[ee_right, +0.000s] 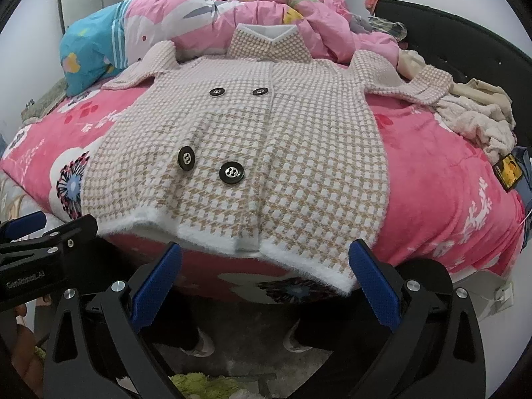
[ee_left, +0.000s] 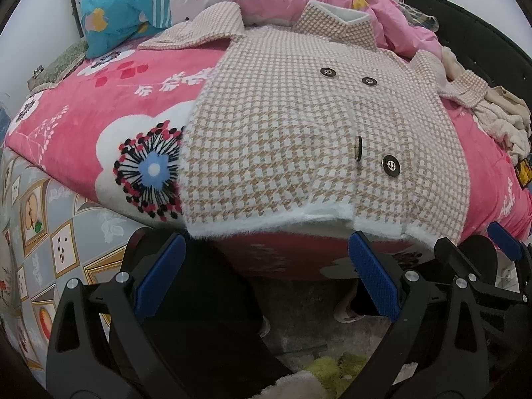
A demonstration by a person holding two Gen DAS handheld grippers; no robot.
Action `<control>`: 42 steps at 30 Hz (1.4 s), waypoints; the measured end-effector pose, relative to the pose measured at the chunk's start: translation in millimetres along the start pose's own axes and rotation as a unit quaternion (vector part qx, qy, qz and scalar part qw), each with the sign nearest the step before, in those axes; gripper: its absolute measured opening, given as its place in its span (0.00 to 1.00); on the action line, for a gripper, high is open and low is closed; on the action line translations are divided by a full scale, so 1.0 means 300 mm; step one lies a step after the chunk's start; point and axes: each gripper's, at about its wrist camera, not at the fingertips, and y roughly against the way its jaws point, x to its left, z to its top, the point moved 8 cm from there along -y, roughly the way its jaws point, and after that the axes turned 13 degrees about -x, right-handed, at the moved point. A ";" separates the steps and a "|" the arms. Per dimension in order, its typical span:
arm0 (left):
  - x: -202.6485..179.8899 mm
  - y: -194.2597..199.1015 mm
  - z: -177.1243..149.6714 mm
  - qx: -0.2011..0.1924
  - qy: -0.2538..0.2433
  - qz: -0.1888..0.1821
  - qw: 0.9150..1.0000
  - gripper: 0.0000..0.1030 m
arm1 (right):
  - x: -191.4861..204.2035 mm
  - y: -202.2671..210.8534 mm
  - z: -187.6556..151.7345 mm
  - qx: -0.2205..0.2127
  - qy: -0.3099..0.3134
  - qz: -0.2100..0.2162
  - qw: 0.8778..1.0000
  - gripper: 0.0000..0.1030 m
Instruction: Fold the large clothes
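On the bed (ee_left: pixel 76 123) the coat (ee_left: pixel 292 126) lies flat, buttons up, its hem at the near edge. We should take both hem corners evenly with the left hand-held gripper (ee_left: pixel 266 266) and right hand-held gripper (ee_right: pixel 266 272), both wide open and empty.

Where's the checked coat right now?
The checked coat lies flat, buttons up, on the pink blanket in the middle of both views, collar towards the heaped pink duvet, fuzzy white hem at the near bed edge just ahead of both open grippers.
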 end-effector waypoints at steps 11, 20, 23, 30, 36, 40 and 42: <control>0.022 0.001 -0.005 0.000 0.006 0.004 1.000 0.92 | 0.020 0.000 -0.001 0.001 0.006 0.002 1.000 0.95; 0.039 0.001 -0.010 0.001 0.010 0.009 1.000 0.92 | 0.027 -0.005 -0.005 0.004 0.009 0.001 1.000 0.95; 0.046 -0.001 -0.012 0.002 0.010 0.012 1.000 0.92 | 0.032 -0.015 -0.014 0.011 0.010 -0.001 1.000 0.95; 0.088 -0.020 0.004 0.005 0.014 0.030 0.999 0.92 | 0.038 -0.036 -0.020 0.022 0.010 -0.004 1.000 0.95; 0.141 -0.049 0.076 -0.001 0.001 0.066 0.998 0.92 | 0.035 -0.049 0.068 -0.008 0.027 -0.004 1.000 0.95; 0.167 -0.060 0.138 -0.013 -0.002 0.081 0.997 0.92 | 0.044 -0.085 0.149 -0.019 0.039 -0.003 0.999 0.95; 0.176 -0.069 0.170 -0.019 -0.002 0.087 0.996 0.92 | 0.051 -0.098 0.181 -0.026 0.044 0.000 0.999 0.95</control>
